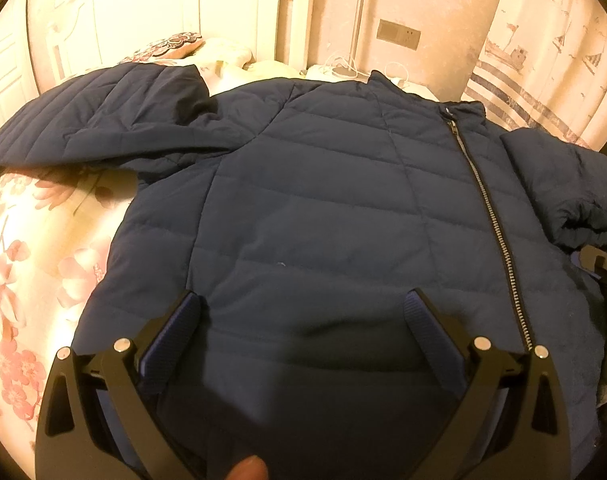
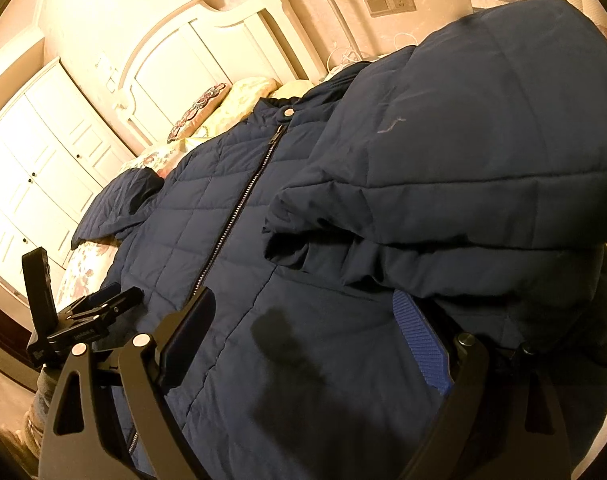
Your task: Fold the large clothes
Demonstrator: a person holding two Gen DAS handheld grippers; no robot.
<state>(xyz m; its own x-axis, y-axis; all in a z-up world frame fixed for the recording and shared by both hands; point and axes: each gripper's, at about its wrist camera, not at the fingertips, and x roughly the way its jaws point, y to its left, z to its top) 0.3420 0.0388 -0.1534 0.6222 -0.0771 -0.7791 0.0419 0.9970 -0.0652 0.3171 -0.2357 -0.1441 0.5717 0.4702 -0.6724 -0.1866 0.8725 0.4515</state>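
Two pairs of tongs hang spread wide over the hem of a navy quilted jacket [image 1: 323,184] lying front-up on a floral bedspread [image 1: 27,264], zip [image 1: 491,224] closed to the collar. The left tongs [image 1: 303,312] hover above the lower front panel, pinching nothing; the right tongs [image 2: 303,312] stand just as wide near the hem beside the zip, nothing between them either. One sleeve [image 2: 463,152] is already laid across the chest on the right-hand side, while the other sleeve [image 1: 95,120] trails out toward the pillows [image 1: 175,46] and headboard [image 2: 191,52]. The step in hand looks like bringing that second sleeve in. Done well, it means gripping the puffy cuff deeply, carrying it low across the body, and laying it flat so the padding does not spring back.
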